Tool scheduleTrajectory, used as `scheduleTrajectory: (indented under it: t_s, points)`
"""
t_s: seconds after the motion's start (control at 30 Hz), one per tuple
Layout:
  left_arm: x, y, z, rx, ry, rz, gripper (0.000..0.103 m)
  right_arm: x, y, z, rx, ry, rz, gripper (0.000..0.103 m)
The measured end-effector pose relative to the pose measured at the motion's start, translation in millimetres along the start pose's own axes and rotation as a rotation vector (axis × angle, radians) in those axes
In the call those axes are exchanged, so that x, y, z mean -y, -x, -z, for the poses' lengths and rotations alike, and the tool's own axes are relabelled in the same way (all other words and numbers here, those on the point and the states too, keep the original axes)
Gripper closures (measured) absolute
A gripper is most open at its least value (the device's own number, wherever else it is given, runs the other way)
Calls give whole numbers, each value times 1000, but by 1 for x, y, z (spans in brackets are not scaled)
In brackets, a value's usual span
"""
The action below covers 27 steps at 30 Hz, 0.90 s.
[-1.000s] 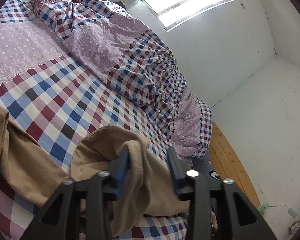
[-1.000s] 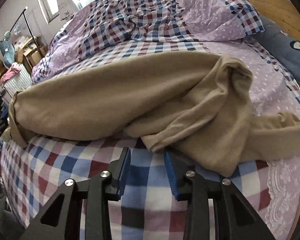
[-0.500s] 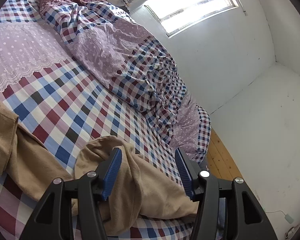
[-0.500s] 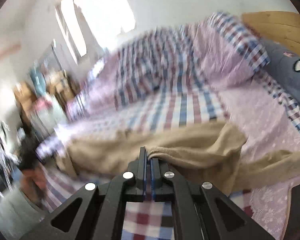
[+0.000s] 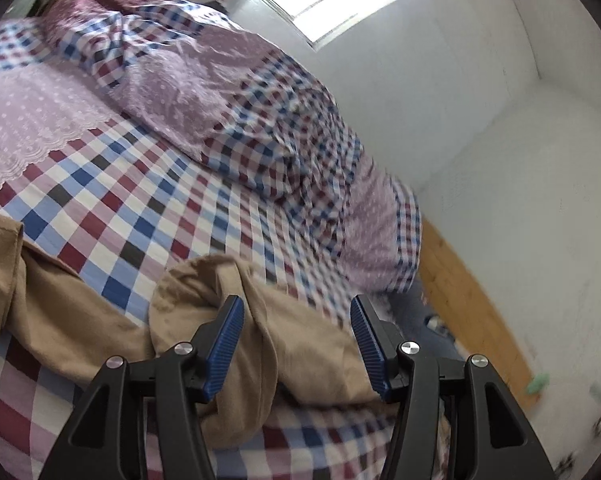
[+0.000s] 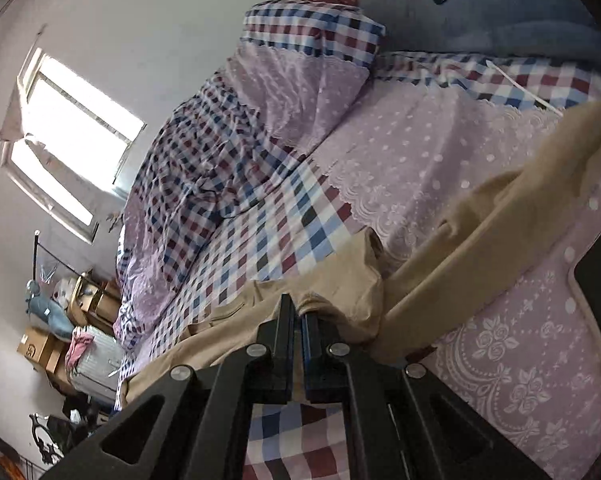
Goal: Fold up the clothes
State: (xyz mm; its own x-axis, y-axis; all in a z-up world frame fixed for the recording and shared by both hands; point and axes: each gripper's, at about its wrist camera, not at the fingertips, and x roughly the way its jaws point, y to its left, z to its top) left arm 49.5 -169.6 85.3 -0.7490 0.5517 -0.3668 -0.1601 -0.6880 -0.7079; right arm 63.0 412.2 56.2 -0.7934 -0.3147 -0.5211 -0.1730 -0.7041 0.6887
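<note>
A tan garment [image 5: 308, 352] lies crumpled on the checked bedsheet [image 5: 120, 208]. In the left wrist view my left gripper [image 5: 296, 304] stands open over a rumpled fold of it. The cloth lies loose between the blue pads [image 5: 224, 344], which do not pinch it. In the right wrist view my right gripper [image 6: 298, 306] is shut on an edge of the tan garment [image 6: 480, 232]. From there the cloth stretches taut up to the right across the lilac lace panel [image 6: 420, 152]. The view is strongly rolled.
A bunched checked and lilac quilt [image 5: 228, 92] runs along the far side of the bed by the white wall. A wooden headboard [image 5: 460, 280] and a blue pillow [image 6: 500, 12] are at the bed's head. Boxes and clutter [image 6: 40, 348] stand on the floor beyond.
My right gripper has closed on the garment's edge, then swung sideways and rolled, pulling the cloth with it. My left gripper's jaws have widened off the fold and it has shifted slightly.
</note>
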Motion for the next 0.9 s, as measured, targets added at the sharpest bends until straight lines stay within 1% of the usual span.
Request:
scheduleTrajectory:
  t_s: [0.03, 0.13, 0.23, 0.4, 0.5, 0.63, 0.73, 0.77, 0.8, 0.83, 0.9]
  points:
    - [3, -1, 4, -19, -20, -12, 44, 1, -3, -1, 0, -5, 0, 100]
    - [13, -2, 20, -75, -99, -56, 44, -8, -6, 1, 3, 36, 5, 99]
    - [21, -2, 37, -111, -180, -126, 44, -18, -12, 9, -8, 61, 5, 99]
    - [32, -9, 68, -145, -317, -304, 44, -25, -18, 15, -25, 72, 6, 99]
    - [42, -18, 84, -162, -416, -413, 44, -28, -23, 17, -33, 78, 3, 99]
    - [44, -34, 96, -190, -462, -495, 44, -31, -28, 21, -44, 82, 1, 99]
    - [42, -45, 100, -198, -469, -547, 45, -31, -29, 22, -50, 87, 3, 99]
    - [41, -48, 100, -199, -465, -564, 47, -32, -29, 23, -52, 89, 4, 99]
    - [39, -51, 99, -200, -456, -577, 55, -32, -29, 23, -54, 91, 4, 99]
    - [38, -52, 99, -200, -448, -589, 60, -31, -29, 23, -54, 93, 5, 99]
    - [33, -49, 96, -193, -415, -593, 81, -32, -27, 23, -49, 97, 5, 99]
